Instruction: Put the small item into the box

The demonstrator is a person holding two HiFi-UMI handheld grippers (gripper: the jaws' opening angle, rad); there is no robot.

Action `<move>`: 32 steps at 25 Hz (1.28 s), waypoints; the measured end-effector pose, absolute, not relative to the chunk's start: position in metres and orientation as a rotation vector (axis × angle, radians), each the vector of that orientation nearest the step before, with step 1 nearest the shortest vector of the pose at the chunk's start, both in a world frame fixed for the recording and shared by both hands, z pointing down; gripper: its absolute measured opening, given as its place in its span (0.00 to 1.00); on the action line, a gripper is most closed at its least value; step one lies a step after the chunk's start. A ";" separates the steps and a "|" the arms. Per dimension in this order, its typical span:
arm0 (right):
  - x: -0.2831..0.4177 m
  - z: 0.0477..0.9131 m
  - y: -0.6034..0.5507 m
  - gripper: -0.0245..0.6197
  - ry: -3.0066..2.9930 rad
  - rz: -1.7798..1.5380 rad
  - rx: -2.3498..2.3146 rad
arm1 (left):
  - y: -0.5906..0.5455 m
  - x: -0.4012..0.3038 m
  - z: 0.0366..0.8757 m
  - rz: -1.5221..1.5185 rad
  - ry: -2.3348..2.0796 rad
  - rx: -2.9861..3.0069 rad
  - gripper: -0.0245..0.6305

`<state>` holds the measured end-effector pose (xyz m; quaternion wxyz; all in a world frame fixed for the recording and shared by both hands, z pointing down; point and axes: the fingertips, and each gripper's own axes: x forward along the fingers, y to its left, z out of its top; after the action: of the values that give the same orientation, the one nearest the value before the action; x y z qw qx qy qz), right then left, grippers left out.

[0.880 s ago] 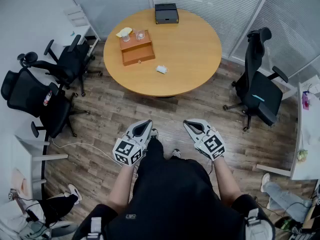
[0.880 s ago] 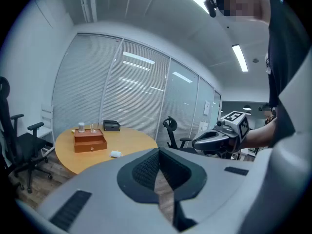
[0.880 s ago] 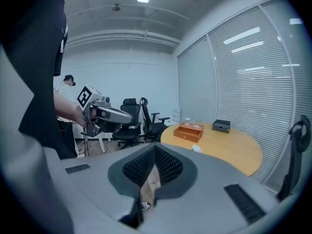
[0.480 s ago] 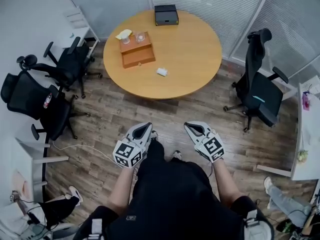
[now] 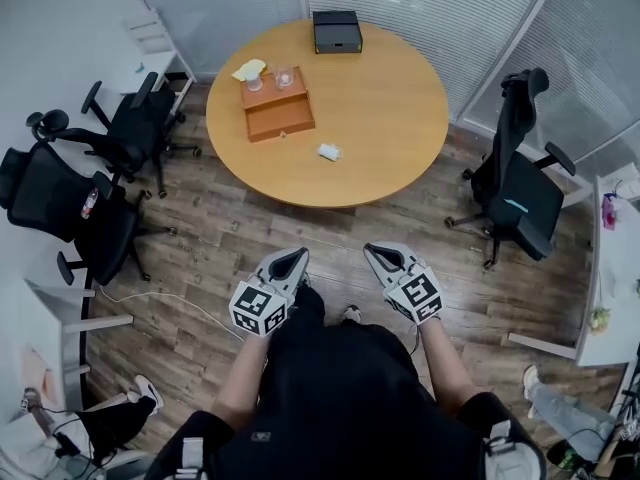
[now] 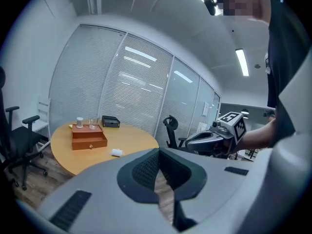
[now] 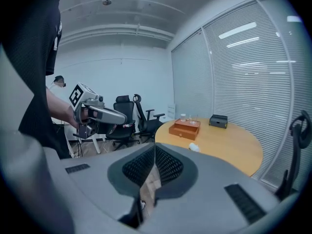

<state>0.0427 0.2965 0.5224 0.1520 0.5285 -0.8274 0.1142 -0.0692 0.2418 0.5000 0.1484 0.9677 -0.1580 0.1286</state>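
A small white item (image 5: 328, 152) lies on the round wooden table (image 5: 400, 98), just right of a brown box with a drawer (image 5: 277, 113). Both grippers hang over the floor in front of the person's body, well short of the table. My left gripper (image 5: 296, 254) is shut with nothing in it, and so is my right gripper (image 5: 372, 251). From the left gripper view the white item (image 6: 117, 152) and the brown box (image 6: 89, 138) show far beyond the closed jaws. The right gripper view shows the same item (image 7: 194, 147) and box (image 7: 185, 129).
A black box (image 5: 337, 31) stands at the table's far edge. Two glasses (image 5: 285, 76) and a yellow thing (image 5: 249, 68) sit at the brown box's far end. Black office chairs stand at the left (image 5: 130, 128) and the right (image 5: 520, 188). Wooden floor lies between me and the table.
The head view has shifted a little, so the table sits slightly lower and looks slightly larger. Both grippers stay shut in front of the body, near where they were.
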 end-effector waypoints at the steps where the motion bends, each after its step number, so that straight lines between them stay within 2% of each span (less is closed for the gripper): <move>1: 0.043 0.520 0.289 0.05 -2.371 0.325 1.532 | 0.236 -0.069 0.499 0.365 -0.453 2.781 0.05; 19: 0.008 0.538 0.168 0.05 -2.270 0.382 1.582 | 0.117 -0.097 0.516 0.356 -0.361 2.741 0.05; 32: 0.007 0.552 0.115 0.05 -2.137 0.413 1.698 | 0.048 -0.138 0.522 0.353 -0.371 2.735 0.05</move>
<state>0.0068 0.1154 0.5516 0.1895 0.6039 -0.7601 0.1468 -0.1383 0.0481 0.5217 0.1787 0.9671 -0.1312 0.1249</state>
